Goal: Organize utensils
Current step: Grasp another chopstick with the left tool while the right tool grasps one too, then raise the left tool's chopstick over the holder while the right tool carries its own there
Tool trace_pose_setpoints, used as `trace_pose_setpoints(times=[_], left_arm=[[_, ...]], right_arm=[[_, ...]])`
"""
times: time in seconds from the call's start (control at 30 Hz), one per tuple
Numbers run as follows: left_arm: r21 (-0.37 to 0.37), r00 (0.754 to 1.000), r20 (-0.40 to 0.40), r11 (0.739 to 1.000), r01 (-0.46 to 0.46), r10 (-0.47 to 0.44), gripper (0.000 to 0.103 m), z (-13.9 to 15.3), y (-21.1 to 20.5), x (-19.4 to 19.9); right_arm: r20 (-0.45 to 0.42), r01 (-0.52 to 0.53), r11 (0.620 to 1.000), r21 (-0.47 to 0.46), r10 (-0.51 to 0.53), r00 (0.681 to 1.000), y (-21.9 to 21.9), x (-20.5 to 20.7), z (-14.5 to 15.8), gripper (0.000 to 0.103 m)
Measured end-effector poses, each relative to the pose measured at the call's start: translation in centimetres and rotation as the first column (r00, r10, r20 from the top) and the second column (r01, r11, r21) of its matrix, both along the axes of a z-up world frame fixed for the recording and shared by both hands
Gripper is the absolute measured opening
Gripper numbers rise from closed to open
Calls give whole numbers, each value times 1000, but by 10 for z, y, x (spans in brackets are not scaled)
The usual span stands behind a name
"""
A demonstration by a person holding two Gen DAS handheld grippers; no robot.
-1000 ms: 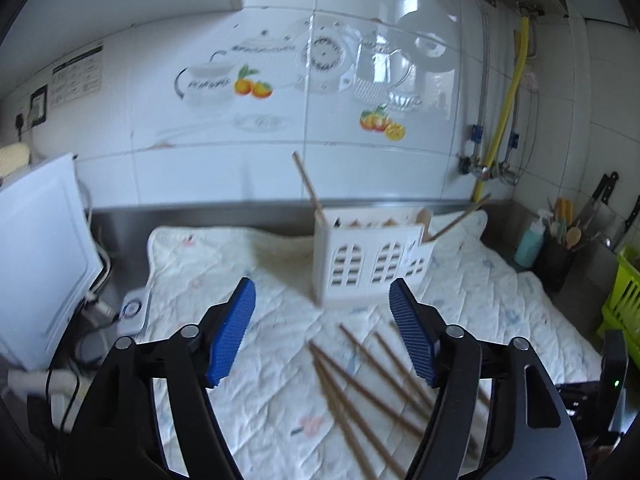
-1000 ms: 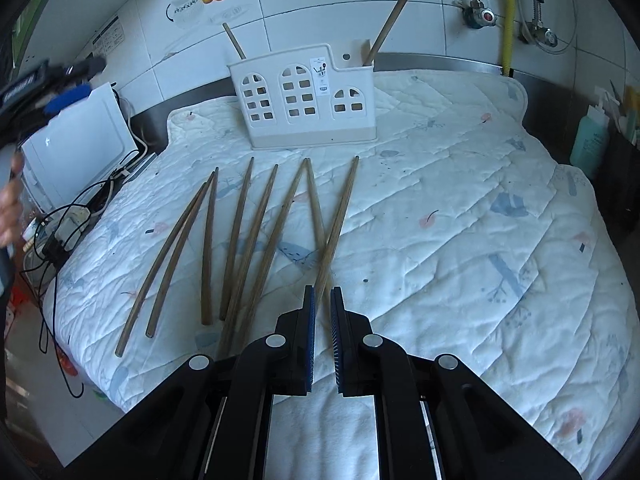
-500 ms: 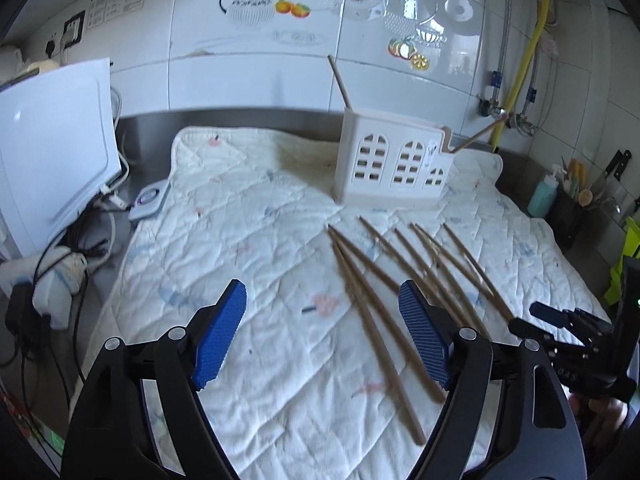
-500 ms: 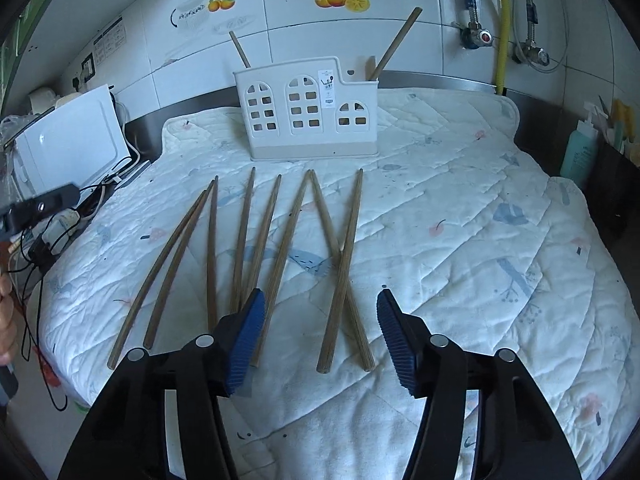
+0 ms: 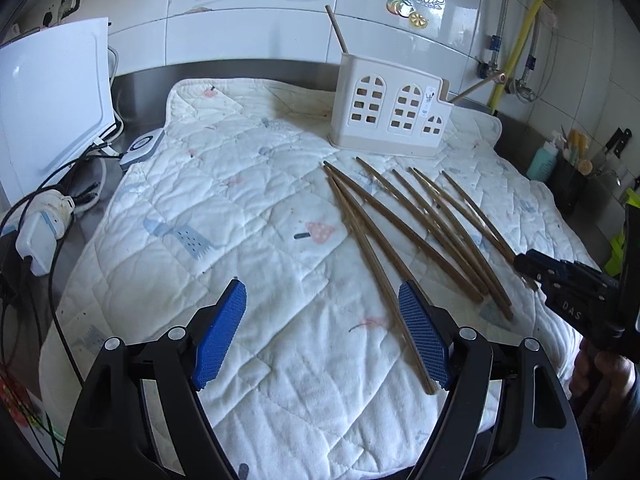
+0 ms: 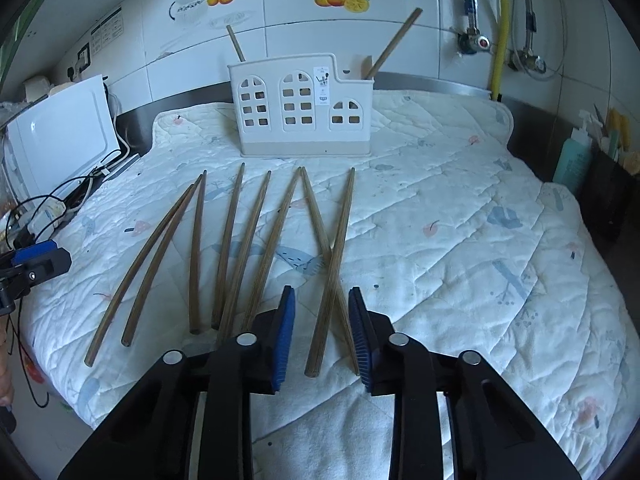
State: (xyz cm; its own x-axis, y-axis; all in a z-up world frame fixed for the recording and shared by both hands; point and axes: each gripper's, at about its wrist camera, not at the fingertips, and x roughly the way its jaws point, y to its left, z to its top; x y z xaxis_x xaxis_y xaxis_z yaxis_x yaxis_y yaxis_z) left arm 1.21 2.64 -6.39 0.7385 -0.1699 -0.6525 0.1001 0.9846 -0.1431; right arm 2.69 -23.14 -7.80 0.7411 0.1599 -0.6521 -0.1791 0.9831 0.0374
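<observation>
A steel counter (image 6: 440, 84) carried a white quilted mat (image 6: 440, 208). On the mat stood a white utensil holder (image 6: 304, 108), with eight wooden chopsticks (image 6: 228, 248) lying loose in front.

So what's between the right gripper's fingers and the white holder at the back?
In the right wrist view, the right gripper, jaws closing, straddles two crossed chopsticks. They run toward the white holder; beyond their tips only bare quilted mat remains.
</observation>
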Motion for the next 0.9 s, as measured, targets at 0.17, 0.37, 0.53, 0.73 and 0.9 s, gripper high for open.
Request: trace_pose_setpoints(times=[0.17, 0.37, 0.53, 0.73, 0.9], left_arm=[[-25, 999, -13, 999, 34, -34, 75, -6, -10, -1], [-49, 993, -47, 994, 102, -105, 53, -15, -32, 4], [-48, 989, -67, 990, 131, -135, 31, -24, -50, 10], [-23, 991, -93, 995, 93, -95, 17, -35, -55, 20], [2, 995, -76, 998, 62, -62, 15, -35, -56, 19]], right_arm=[[-17, -10, 999, -32, 9, 1000, 5, 4, -4, 18], [-18, 2, 999, -50, -3, 1000, 5, 4, -7, 10], [-11, 9, 1000, -24, -9, 1000, -3, 3, -4, 9], [14, 10, 1000, 10, -11, 1000, -11, -1, 5, 8], [36, 11, 999, 42, -13, 999, -17, -5, 13, 8]])
